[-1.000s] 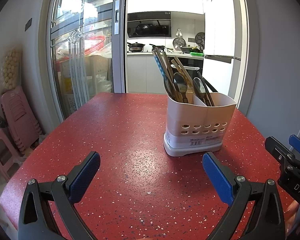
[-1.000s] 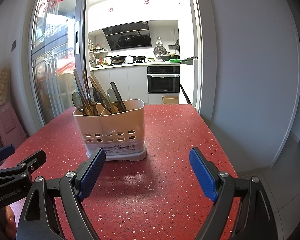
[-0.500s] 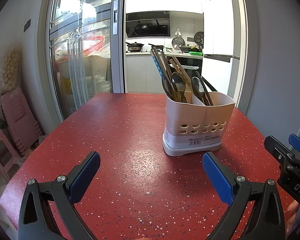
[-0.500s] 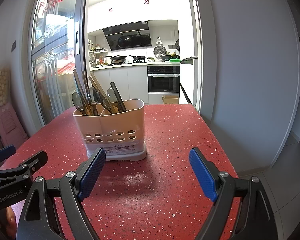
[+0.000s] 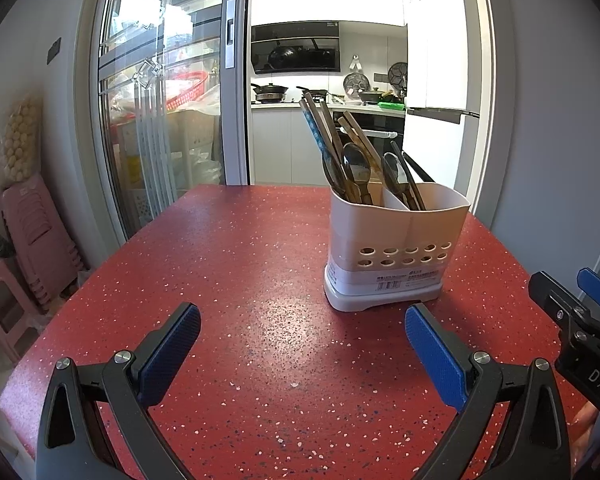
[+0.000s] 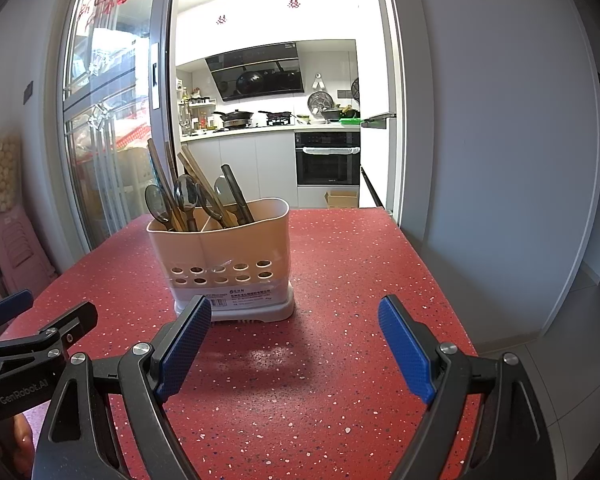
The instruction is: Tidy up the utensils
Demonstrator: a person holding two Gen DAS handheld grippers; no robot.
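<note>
Little has moved: the utensil caddy (image 5: 396, 248) sits marginally higher in frame, utensils (image 6: 196, 200) all inside; left tool (image 5: 302, 354) and right tool (image 6: 294, 346) hang released over the red tabletop (image 5: 240, 280), task seemingly finished.

Utensil caddy (image 5: 396, 248) beyond wide-spread left gripper (image 5: 302, 344)

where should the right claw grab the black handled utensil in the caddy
Grip the black handle near its free top end, coming from above. It leans up and back out of the caddy, clear of the spoons only up there; lower down the rim and neighbours crowd it. The right claw is open and empty, so it could probably close across the shaft and lift along the lean.
</note>
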